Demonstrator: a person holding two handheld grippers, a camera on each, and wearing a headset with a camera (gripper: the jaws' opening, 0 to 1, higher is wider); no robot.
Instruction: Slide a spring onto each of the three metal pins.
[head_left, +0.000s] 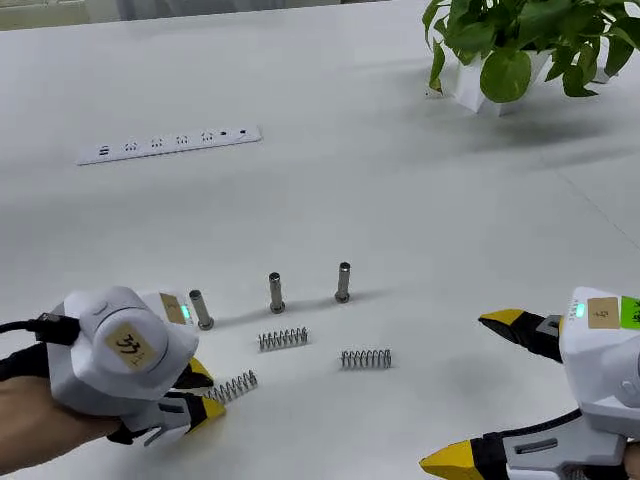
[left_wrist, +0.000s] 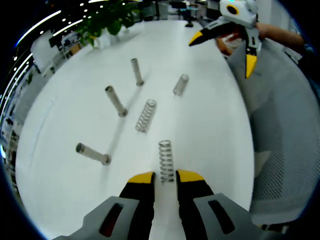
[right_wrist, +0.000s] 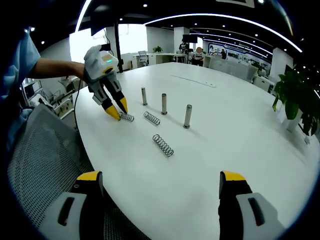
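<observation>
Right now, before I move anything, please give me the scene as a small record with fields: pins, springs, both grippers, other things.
pins: left pin, middle pin, right pin, upright in a row on the table, all bare
springs: near spring, middle spring, right spring, all lying flat
left gripper: jaws narrow, either side of the near spring's end; grip unclear
right gripper: jaws wide open, empty, apart from the springs
other: power strip, potted plant, both farther back
</observation>
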